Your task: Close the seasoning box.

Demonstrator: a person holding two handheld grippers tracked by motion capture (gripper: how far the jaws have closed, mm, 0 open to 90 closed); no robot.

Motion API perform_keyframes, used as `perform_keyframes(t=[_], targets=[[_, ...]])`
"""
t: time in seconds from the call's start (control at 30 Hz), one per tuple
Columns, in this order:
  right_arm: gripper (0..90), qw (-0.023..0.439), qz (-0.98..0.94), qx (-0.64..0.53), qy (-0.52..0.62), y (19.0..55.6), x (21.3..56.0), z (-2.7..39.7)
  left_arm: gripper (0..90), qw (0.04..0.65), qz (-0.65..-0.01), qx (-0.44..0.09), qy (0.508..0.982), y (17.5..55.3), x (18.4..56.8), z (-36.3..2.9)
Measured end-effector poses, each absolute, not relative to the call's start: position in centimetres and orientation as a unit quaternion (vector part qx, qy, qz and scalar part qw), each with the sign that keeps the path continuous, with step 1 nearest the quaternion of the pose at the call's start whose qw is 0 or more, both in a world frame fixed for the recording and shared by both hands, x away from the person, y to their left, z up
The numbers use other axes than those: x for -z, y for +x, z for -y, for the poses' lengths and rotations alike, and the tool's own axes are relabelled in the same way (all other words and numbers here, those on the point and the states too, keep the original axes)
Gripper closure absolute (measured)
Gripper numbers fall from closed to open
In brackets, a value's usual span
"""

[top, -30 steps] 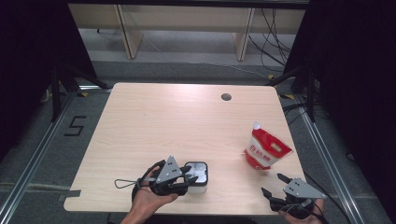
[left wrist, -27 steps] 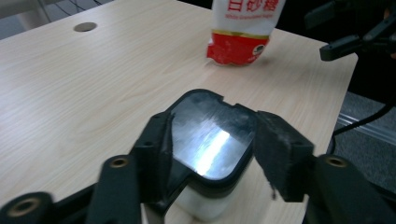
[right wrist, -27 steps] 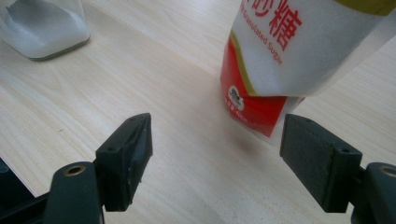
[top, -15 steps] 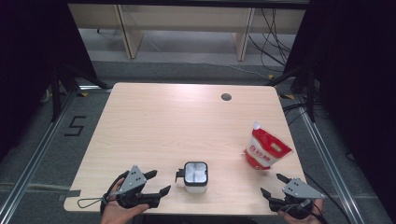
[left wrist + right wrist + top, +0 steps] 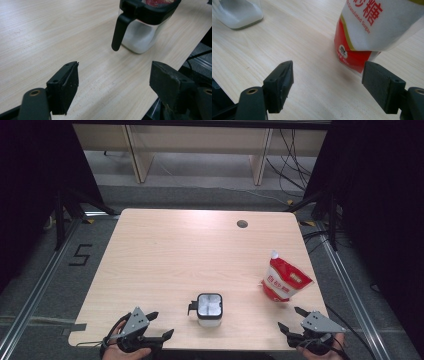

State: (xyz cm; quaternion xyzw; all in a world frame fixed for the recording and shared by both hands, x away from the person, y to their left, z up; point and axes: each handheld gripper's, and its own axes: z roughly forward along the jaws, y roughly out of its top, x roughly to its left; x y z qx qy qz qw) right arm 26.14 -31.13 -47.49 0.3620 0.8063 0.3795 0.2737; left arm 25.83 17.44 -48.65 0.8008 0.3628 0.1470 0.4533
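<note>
Pale wood table (image 5: 165, 255) carries everything, and the jar (image 5: 209, 309) serves as the landmark. Nearest, at the front edge left of the jar, the left gripper (image 5: 162, 326) has just been opening its jaws, nothing between them; right of the jar the right gripper (image 5: 288, 319) also gapes empty. Farther right stands the sugar pouch (image 5: 283, 281). Likely next: approach the pouch squarely, pinch its upper body, keep it upright, spout toward the jar.

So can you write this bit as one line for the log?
left claw: open, just opened, empty | jar: on table, free | right claw: open, empty | sugar bag: upright
</note>
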Motion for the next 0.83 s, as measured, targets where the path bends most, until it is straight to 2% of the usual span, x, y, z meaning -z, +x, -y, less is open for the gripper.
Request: perform_keyframes(t=[0.4,0.5,0.83], targets=[[24.7,0.27,-0.811,-0.377,0.356,26.2,47.6,31.0,16.8,0.446,-0.362,-0.149,0.805,24.5,50.0,-17.4],[23.7,0.26,-0.809,-0.376,0.37,26.0,47.7,30.9,16.6,0.435,-0.338,-0.156,0.82,24.6,49.9,-17.4],[22.4,0.261,-0.814,-0.374,0.36,26.5,48.0,31.3,16.0,0.438,-0.361,-0.153,0.809,24.8,50.2,-17.5]])
